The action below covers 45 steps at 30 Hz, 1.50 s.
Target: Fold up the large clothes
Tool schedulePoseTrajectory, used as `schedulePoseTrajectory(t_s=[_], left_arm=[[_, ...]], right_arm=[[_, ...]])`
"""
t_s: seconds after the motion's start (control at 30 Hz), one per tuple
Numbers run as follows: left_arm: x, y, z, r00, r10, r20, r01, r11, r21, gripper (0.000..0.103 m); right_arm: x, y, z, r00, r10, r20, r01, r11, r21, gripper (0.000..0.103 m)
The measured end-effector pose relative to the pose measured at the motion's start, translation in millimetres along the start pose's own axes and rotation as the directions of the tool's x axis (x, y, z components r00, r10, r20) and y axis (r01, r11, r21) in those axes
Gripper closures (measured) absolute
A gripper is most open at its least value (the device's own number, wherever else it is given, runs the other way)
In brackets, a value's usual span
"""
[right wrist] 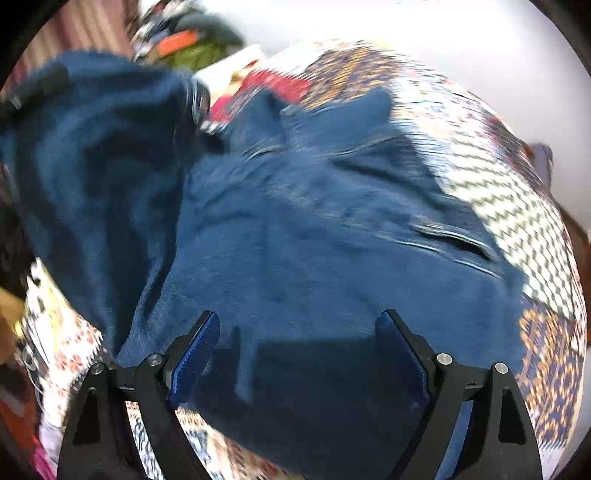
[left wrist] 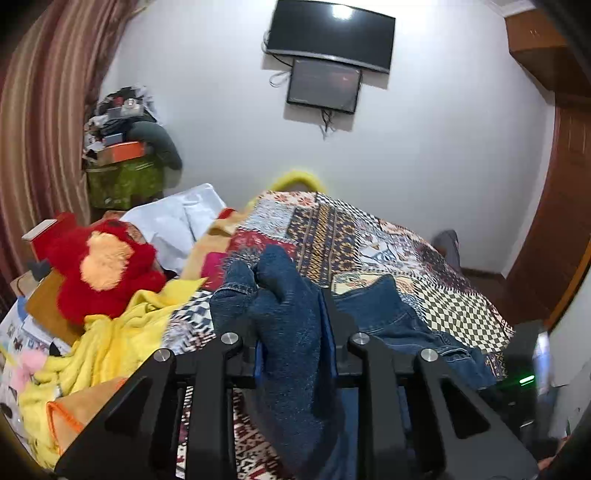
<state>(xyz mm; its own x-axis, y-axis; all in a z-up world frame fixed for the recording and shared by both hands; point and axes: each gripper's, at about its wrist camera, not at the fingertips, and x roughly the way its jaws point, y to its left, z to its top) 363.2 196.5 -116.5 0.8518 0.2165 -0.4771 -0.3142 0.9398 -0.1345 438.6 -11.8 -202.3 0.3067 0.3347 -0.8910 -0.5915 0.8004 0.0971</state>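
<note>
left gripper point(left wrist: 295, 332) has its jaws clamped down on a thick bunch of the denim jacket point(left wrist: 291, 325), so that part is pulled up off the bed and a lump of it pokes out past the fingertips. right gripper point(right wrist: 297, 354) has its jaws wide apart, nothing pinched, just hanging over the flat part of the jacket with the fabric showing between them.

the jacket itself: one piece, dark blue denim, fuzzy looking nap, lighter stitched seams, and what looks like a slit pocket point(right wrist: 454, 240) toward its right edge in the right wrist view. that view is pretty motion blurred. most of it lies spread on the patchwork bedspread point(left wrist: 369, 236), the left side is bunched and raised.

around the jacket: one red plush toy point(left wrist: 103, 266) off to its left, with a yellow blanket point(left wrist: 110, 339) between the two. a white sheet point(left wrist: 177, 221) sits behind the plush. on the wall beyond the jacket there are two screens, a bigger tv point(left wrist: 330, 33) and a smaller monitor point(left wrist: 324, 85) right under it. striped curtain point(left wrist: 48, 99) far left.
</note>
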Motion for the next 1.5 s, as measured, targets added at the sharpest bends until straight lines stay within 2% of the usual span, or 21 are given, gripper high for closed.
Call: schedulePoseTrajectory(t_s=[0.07,0.13,0.3,0.37,0.47,0.57,0.63,0.7,0.73,0.8,0.83,0.9,0.97,1.07,1.1,1.17,1.23,1.3,1.4,1.47,1.5], left_arm=[[10.1,-1.4,0.4,0.999,-0.008,-0.04,0.006,0.999,-0.038,0.086],[15.7,-0.7,0.2,0.997,-0.025,-0.07,0.019,0.996,-0.086,0.088],[15.3,-26.3,2.0,0.998,0.039,-0.056,-0.036,0.999,0.038,0.088],[20.2,-20.5,-1.2,0.995,0.056,-0.082,-0.054,0.998,0.029,0.088],[19.1,10.8,-12.1,0.991,0.069,-0.113,-0.076,0.995,-0.062,0.087],[15.5,57.3,-29.8,0.981,0.094,-0.167,-0.125,0.975,-0.182,0.084],[15.3,89.5,-45.5,0.966,0.121,-0.227,-0.174,0.957,-0.231,0.081],[16.9,114.0,-60.7,0.947,0.155,-0.282,-0.227,0.943,-0.242,0.069],[20.8,127.6,-71.5,0.929,0.17,-0.33,-0.256,0.937,-0.238,0.065],[29.7,146.0,-91.4,0.897,0.159,-0.412,-0.276,0.93,-0.243,0.052],[34.3,155.0,-104.0,0.879,0.138,-0.456,-0.276,0.928,-0.25,0.051],[37.4,164.4,-121.9,0.856,0.109,-0.506,-0.272,0.927,-0.26,0.046],[32.0,167.8,-134.1,0.851,0.066,-0.522,-0.245,0.928,-0.282,0.044],[19.1,167.5,-145.0,0.851,-0.02,-0.525,-0.2,0.912,-0.359,0.036],[16.8,166.6,-148.5,0.85,-0.072,-0.521,-0.167,0.902,-0.398,0.032],[18.0,165.2,-154.7,0.837,-0.197,-0.51,-0.1,0.861,-0.498,0.029],[28.0,168.0,-158.9,0.823,-0.295,-0.485,-0.054,0.809,-0.585,0.029],[38.7,172.2,-161.7,0.819,-0.335,-0.466,-0.054,0.763,-0.644,0.029],[58.9,181.6,-163.7,0.826,-0.401,-0.395,-0.032,0.667,-0.744,0.029],[70.0,181.8,-162.9,0.826,-0.426,-0.369,-0.023,0.629,-0.777,0.029],[75.8,181.3,-163.3,0.826,-0.424,-0.372,-0.035,0.619,-0.784,0.029]], right_arm=[[-18.3,-24.6,-6.9,1.0,-0.009,0.021,0.008,0.998,0.067,0.016],[-33.3,-42.8,-15.5,0.999,-0.016,0.041,0.011,0.994,0.108,0.016],[-63.7,-88.0,-38.9,0.995,-0.072,0.07,0.057,0.979,0.195,0.016],[-69.2,-102.3,-47.5,0.995,-0.071,0.063,0.055,0.972,0.229,0.016],[-71.6,-120.2,-62.9,0.998,-0.038,0.053,0.021,0.954,0.298,0.016],[-71.2,-124.3,-71.8,0.999,-0.005,0.049,-0.011,0.944,0.329,0.016],[-70.1,-122.7,-72.5,0.999,-0.002,0.053,-0.016,0.942,0.334,0.016],[-67.9,-119.3,-71.4,0.998,0.0,0.056,-0.019,0.943,0.332,0.016],[-66.4,-116.3,-69.2,0.998,0.005,0.057,-0.024,0.945,0.327,0.016],[-64.7,-110.7,-66.9,0.998,0.01,0.059,-0.028,0.948,0.318,0.016],[-63.4,-106.3,-65.1,0.998,0.01,0.057,-0.028,0.95,0.311,0.016],[-60.0,-98.4,-63.3,0.999,0.008,0.051,-0.023,0.957,0.291,0.016],[-57.1,-88.6,-61.7,0.999,-0.004,0.043,-0.008,0.964,0.265,0.016],[-52.9,-74.1,-59.7,0.999,-0.035,0.029,0.028,0.976,0.215,0.016],[-51.6,-69.2,-59.2,0.998,-0.056,0.025,0.05,0.979,0.196,0.016],[-49.4,-59.4,-58.2,0.994,-0.104,0.02,0.1,0.984,0.151,0.016],[-46.4,-50.7,-58.3,0.99,-0.139,0.015,0.136,0.985,0.108,0.016],[-42.8,-44.1,-59.4,0.984,-0.175,0.012,0.174,0.982,0.069,0.016],[-38.5,-37.3,-61.9,0.976,-0.216,0.01,0.216,0.976,0.017,0.016],[-35.1,-35.5,-65.1,0.973,-0.232,0.007,0.232,0.973,-0.013,0.016],[-34.5,-35.9,-65.1,0.973,-0.231,0.007,0.231,0.973,-0.015,0.016]])
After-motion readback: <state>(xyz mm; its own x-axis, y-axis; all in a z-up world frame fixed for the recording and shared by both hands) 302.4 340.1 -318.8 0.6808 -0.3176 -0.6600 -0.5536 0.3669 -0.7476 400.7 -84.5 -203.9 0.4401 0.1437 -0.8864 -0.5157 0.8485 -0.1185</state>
